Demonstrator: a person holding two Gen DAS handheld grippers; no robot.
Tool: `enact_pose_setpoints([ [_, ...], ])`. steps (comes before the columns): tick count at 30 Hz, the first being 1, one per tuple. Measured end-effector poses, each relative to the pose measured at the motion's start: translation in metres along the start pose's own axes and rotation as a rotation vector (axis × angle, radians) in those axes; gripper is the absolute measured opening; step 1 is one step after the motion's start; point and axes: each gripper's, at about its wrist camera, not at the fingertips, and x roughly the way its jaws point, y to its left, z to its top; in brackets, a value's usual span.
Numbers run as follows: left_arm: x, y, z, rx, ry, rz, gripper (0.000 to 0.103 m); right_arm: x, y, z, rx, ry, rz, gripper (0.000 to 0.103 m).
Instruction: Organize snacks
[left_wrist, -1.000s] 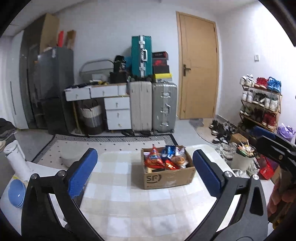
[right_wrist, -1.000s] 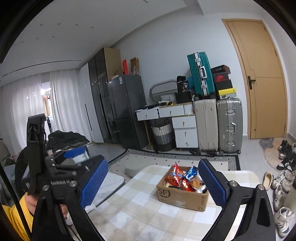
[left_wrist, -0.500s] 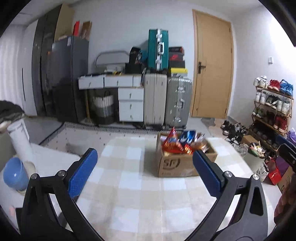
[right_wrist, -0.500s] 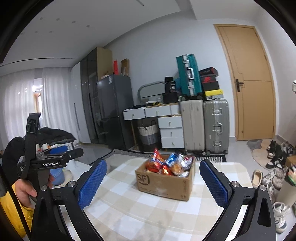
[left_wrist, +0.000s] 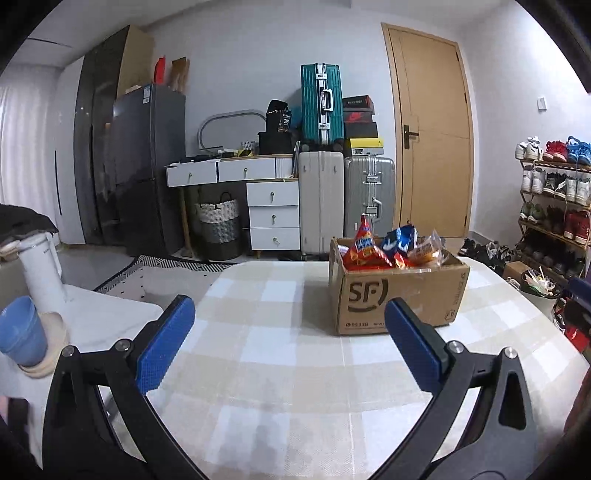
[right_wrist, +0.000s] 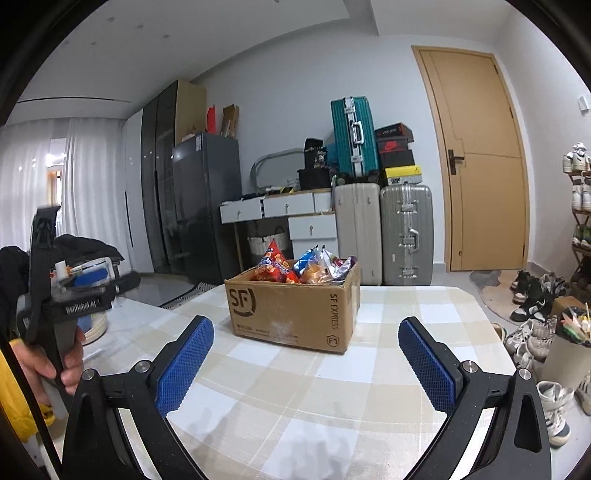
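A brown cardboard box (left_wrist: 399, 295) marked SF stands on the checked tablecloth (left_wrist: 288, 354), filled with snack bags: a red one (left_wrist: 364, 247), a blue one (left_wrist: 400, 238) and an orange one (left_wrist: 424, 253). My left gripper (left_wrist: 290, 319) is open and empty, low over the cloth, with the box just beyond its right finger. In the right wrist view the same box (right_wrist: 295, 310) sits ahead of my right gripper (right_wrist: 304, 338), which is open and empty. The left gripper's body (right_wrist: 55, 295) shows at the left there, held by a hand.
A white side table (left_wrist: 92, 317) at the left carries a white kettle (left_wrist: 38, 273) and blue bowls (left_wrist: 20, 332). Suitcases (left_wrist: 345, 199), drawers (left_wrist: 273, 214) and a fridge stand behind. A shoe rack (left_wrist: 554, 206) and loose shoes (right_wrist: 532, 299) lie to the right.
Both grippers have dropped lower and come closer to the table, so the box looks larger and is seen more from the side. Both stay open.
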Motion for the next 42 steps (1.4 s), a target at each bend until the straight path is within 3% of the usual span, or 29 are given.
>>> enact_pose_setpoints([
  [7,0.037,0.015,-0.051,-0.065,0.009,0.01,0.103,-0.006,0.006,-0.019,-0.071,-0.072,-0.073,0.102],
  [15,0.057,0.012,-0.072,-0.063,0.0,0.024,0.103,-0.002,0.009,-0.018,-0.081,-0.06,-0.065,0.102],
  [25,0.079,0.008,-0.076,-0.039,0.0,0.017,0.103,-0.004,0.002,-0.017,-0.047,-0.058,-0.059,0.102],
  [42,0.078,0.01,-0.073,-0.038,0.003,0.016,0.103,-0.007,0.003,-0.016,-0.033,-0.062,-0.063,0.102],
])
